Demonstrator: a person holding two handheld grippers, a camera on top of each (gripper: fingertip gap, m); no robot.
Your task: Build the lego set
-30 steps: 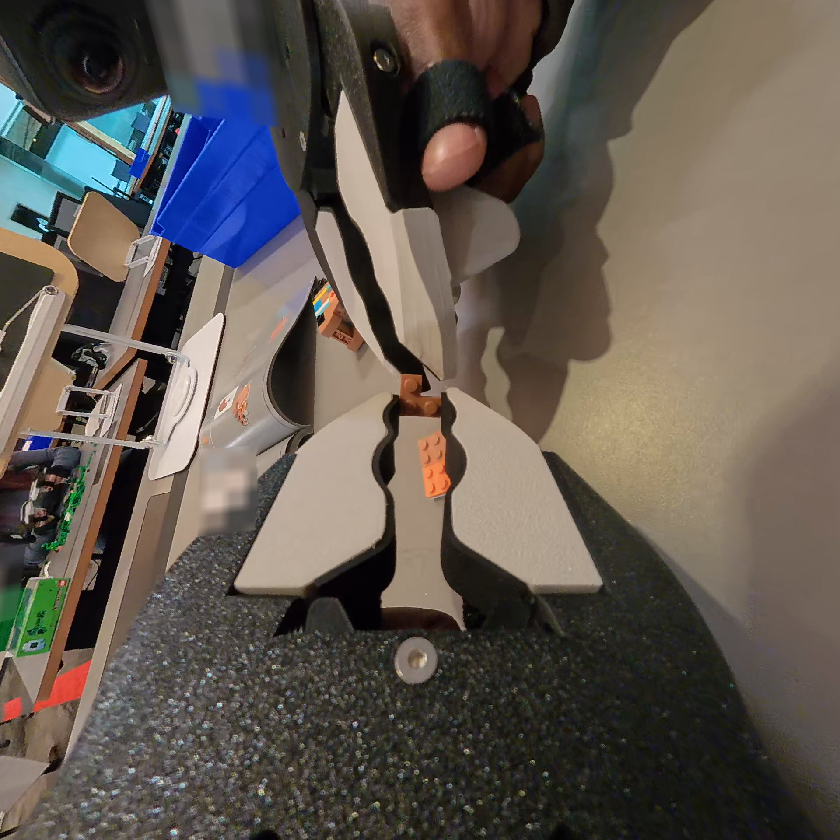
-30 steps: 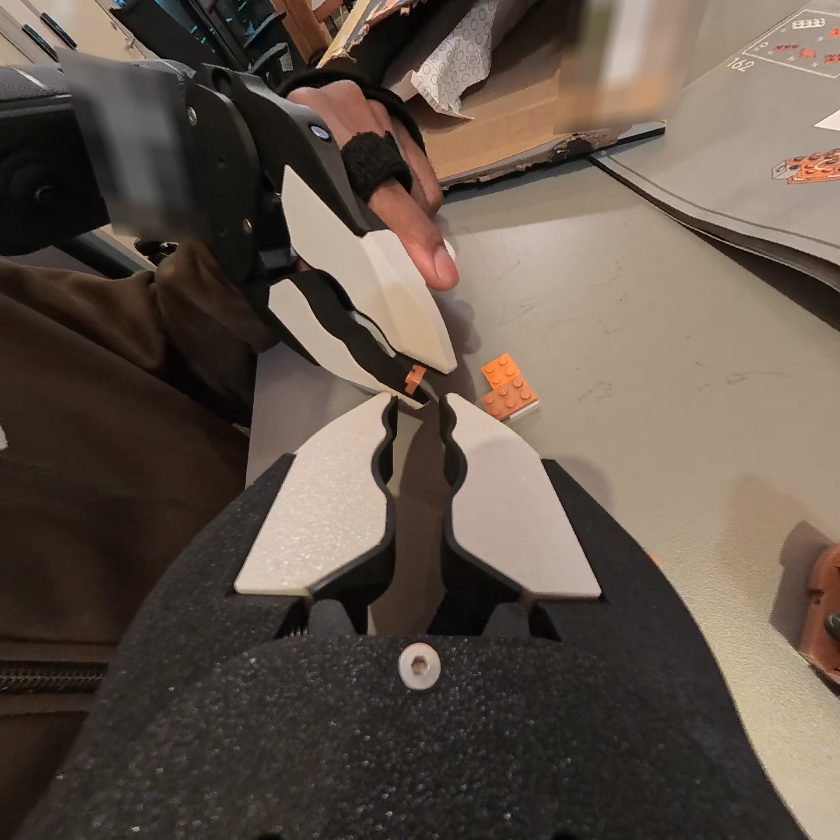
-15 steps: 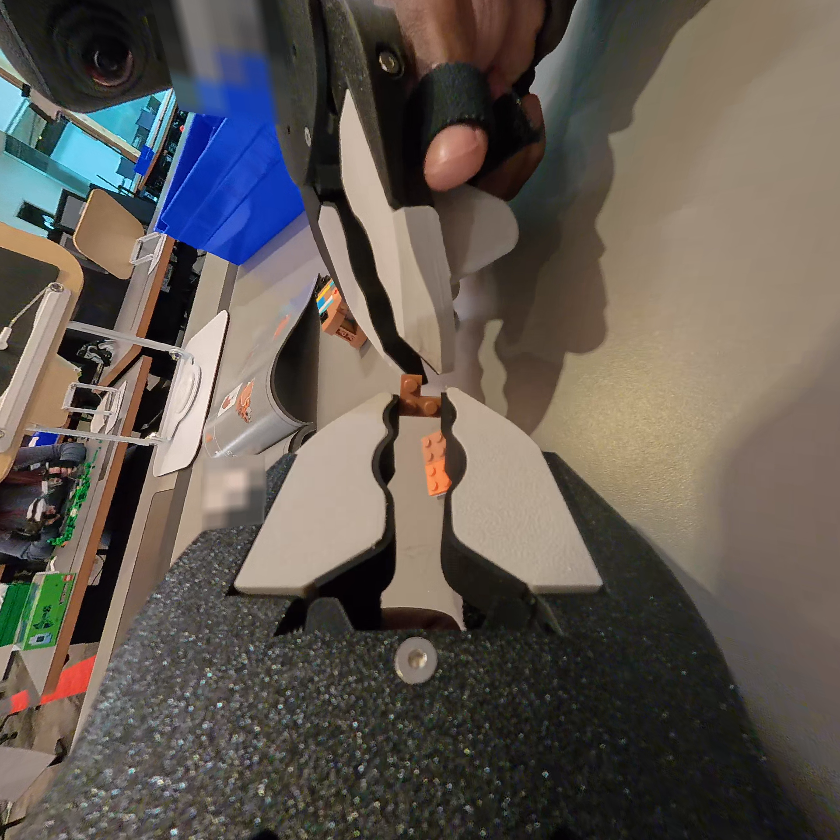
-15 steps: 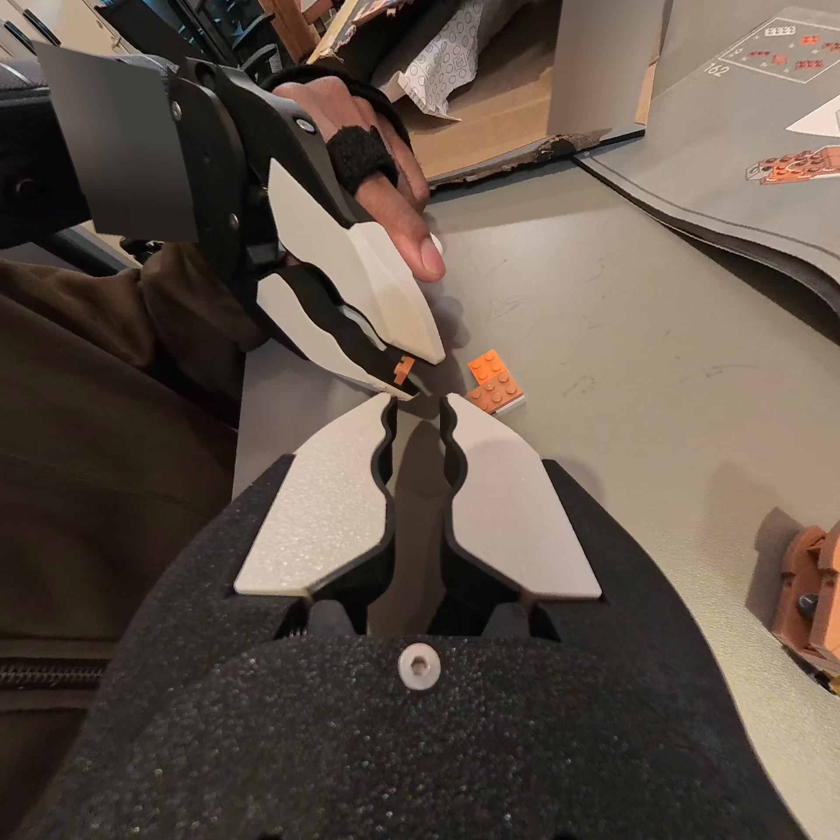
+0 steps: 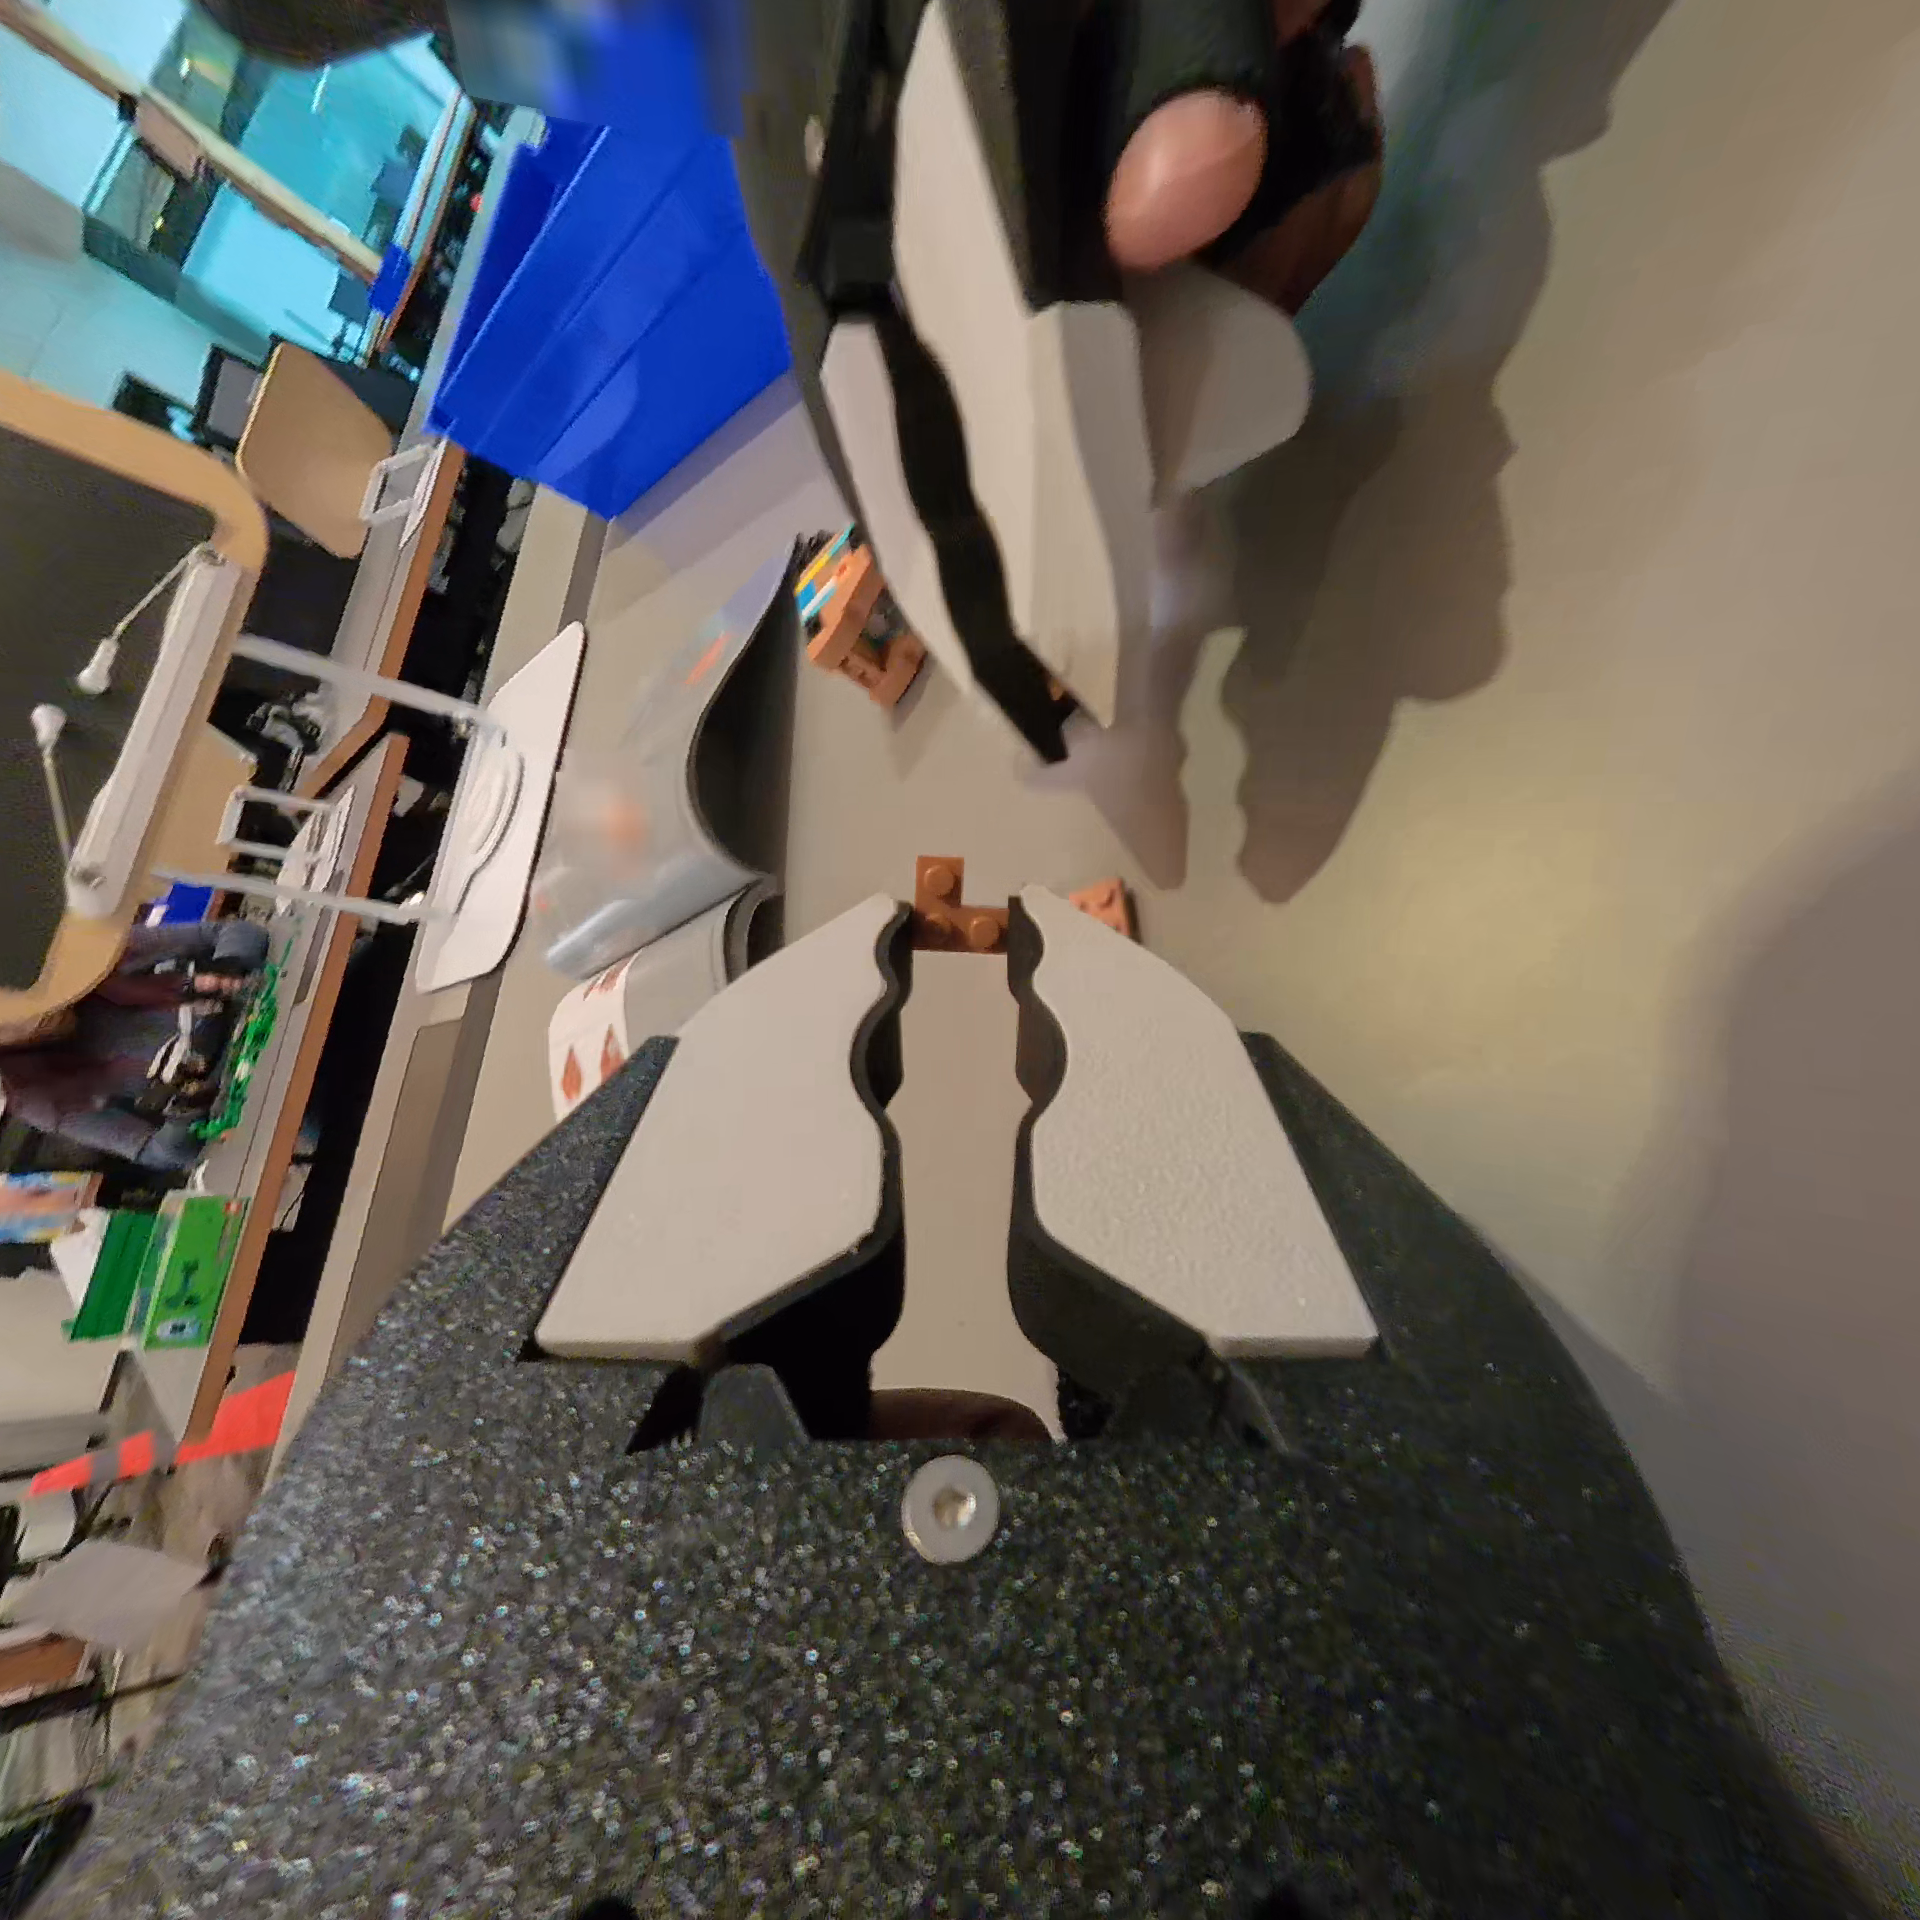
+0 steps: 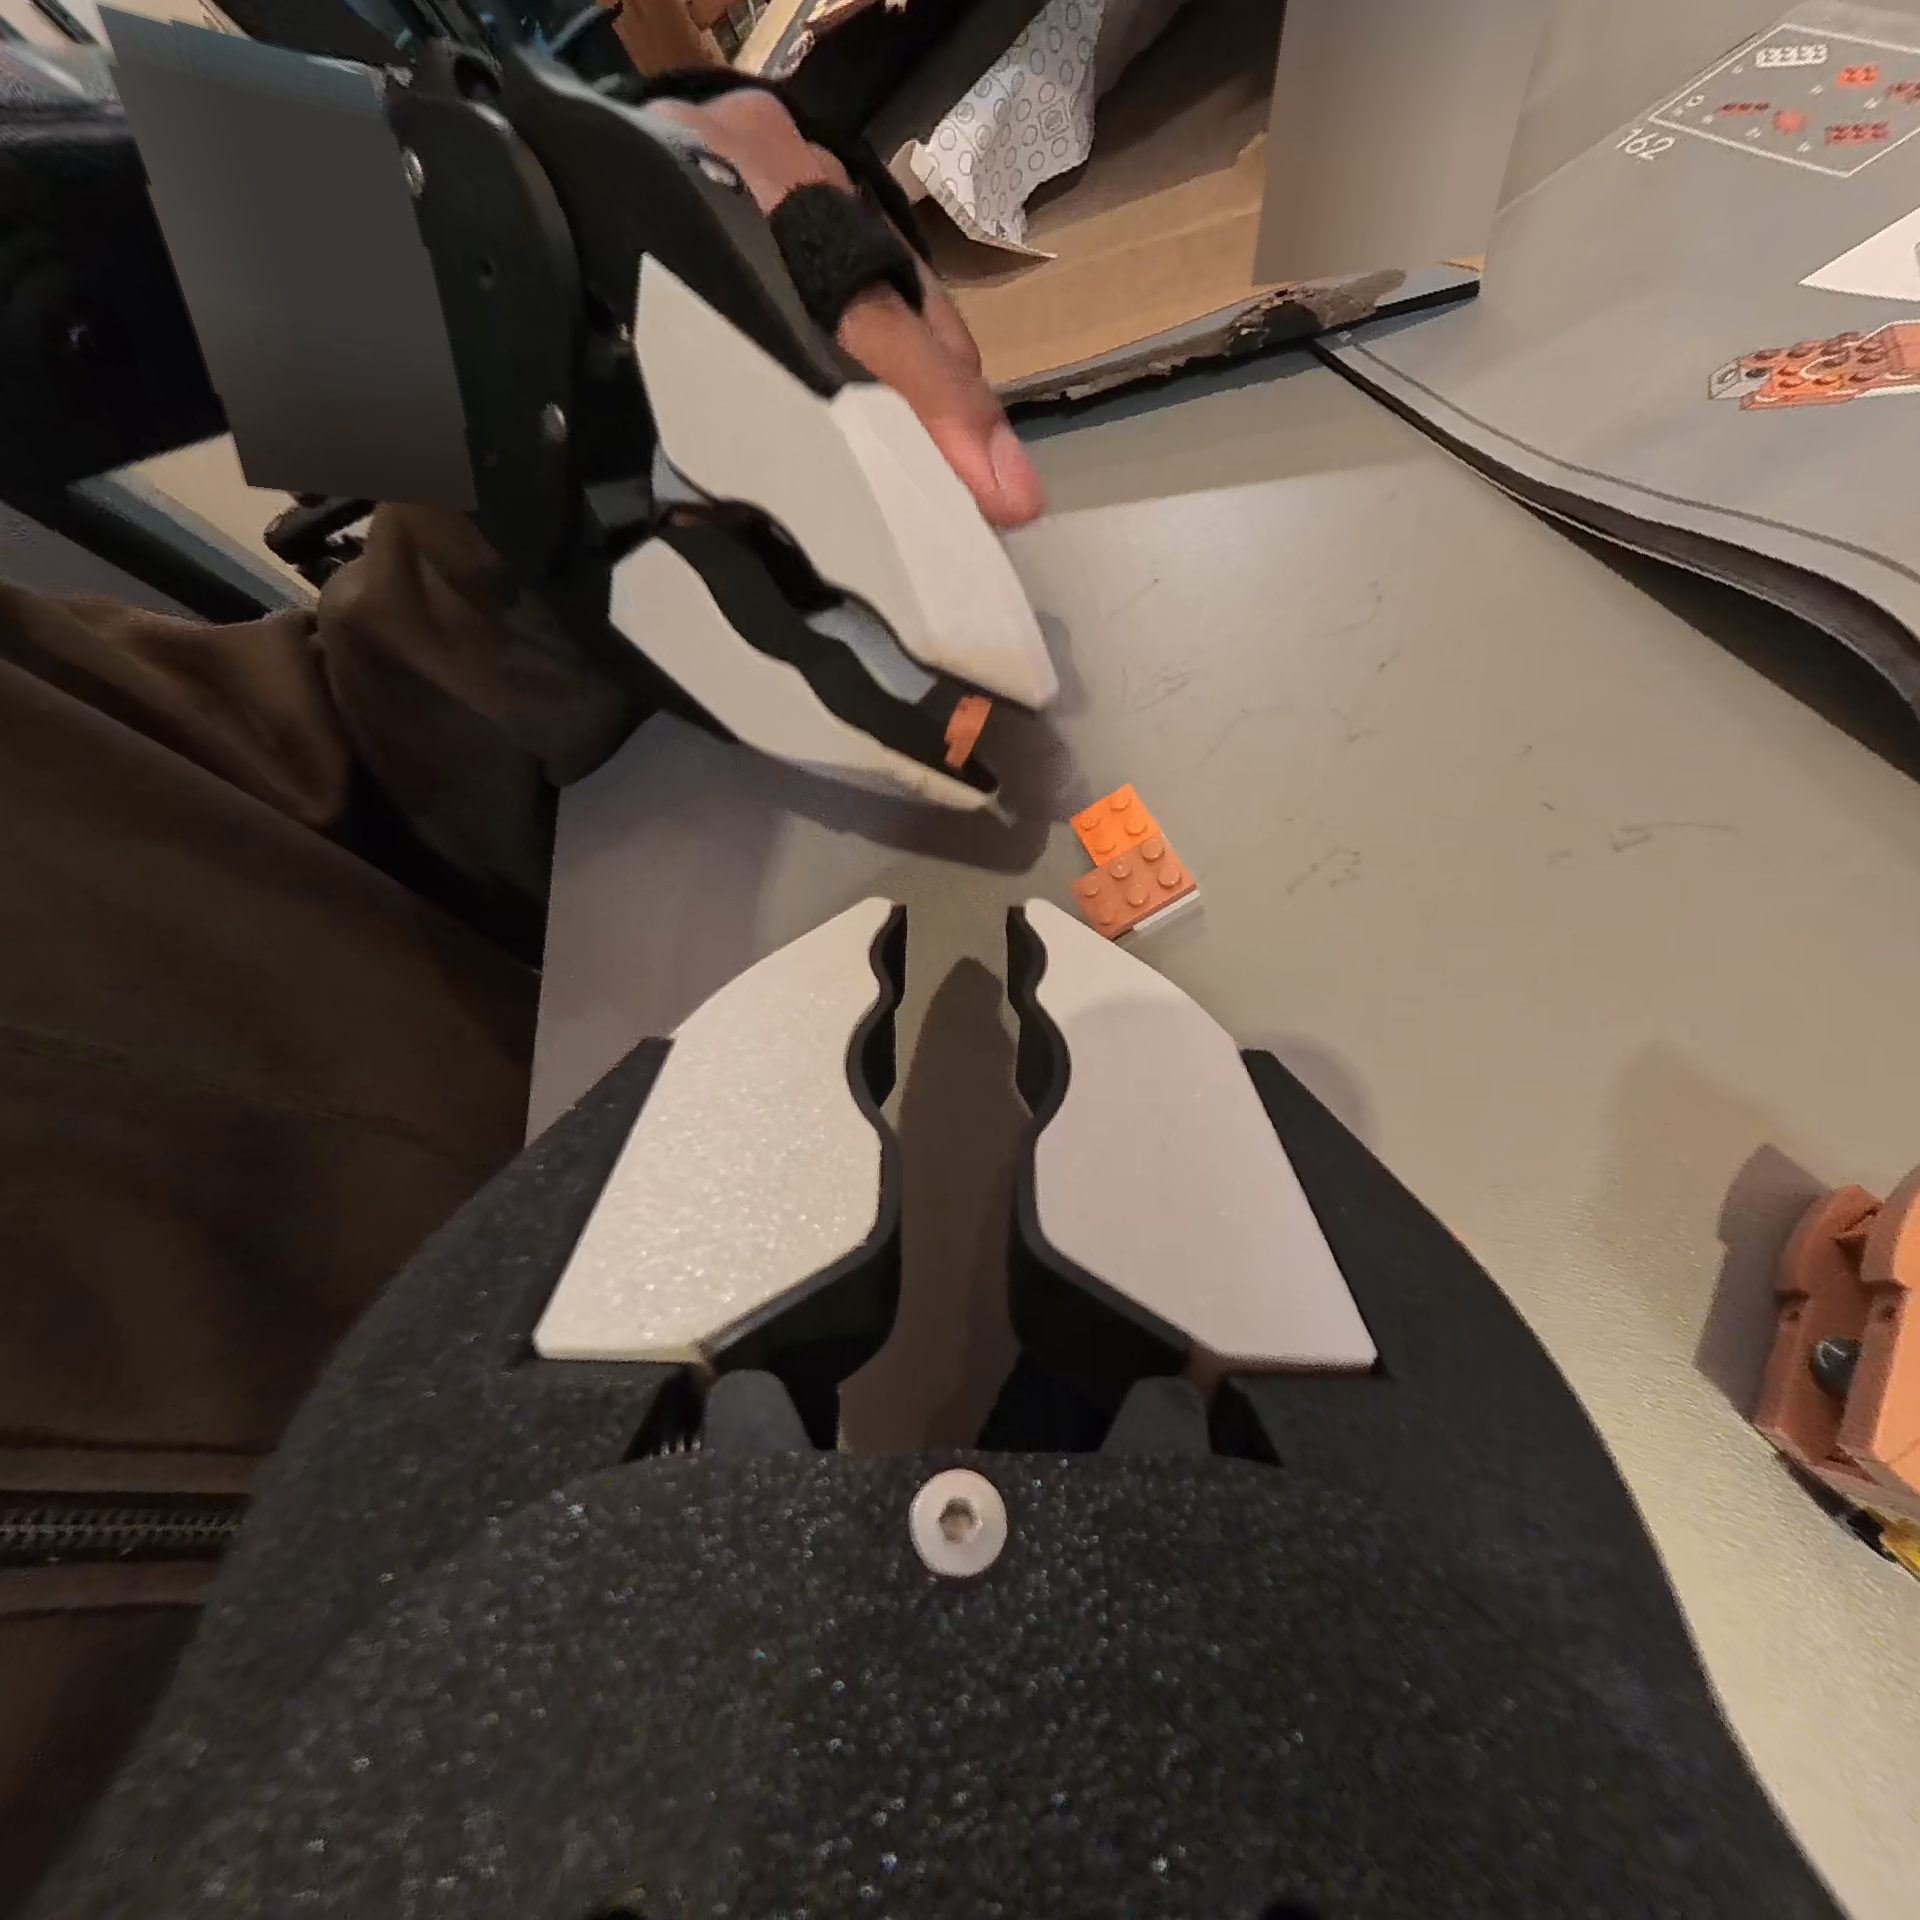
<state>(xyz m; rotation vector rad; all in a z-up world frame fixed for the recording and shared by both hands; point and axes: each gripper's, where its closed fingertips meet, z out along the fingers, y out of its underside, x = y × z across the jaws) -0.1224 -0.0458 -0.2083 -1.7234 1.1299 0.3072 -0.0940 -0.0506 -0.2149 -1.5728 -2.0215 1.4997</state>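
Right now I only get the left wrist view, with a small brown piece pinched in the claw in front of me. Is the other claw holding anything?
Observer: No. In the right wrist view the right claw is open, with nothing between its fingers.
Operator: What is on the table near it?
Observer: Orange plates lie flat on the grey table, just ahead and to the right of its tips. A white piece shows under their near edge.
Operator: And farther back?
Observer: Torn-edged cardboard lies on the table beyond the left claw and its brown piece.
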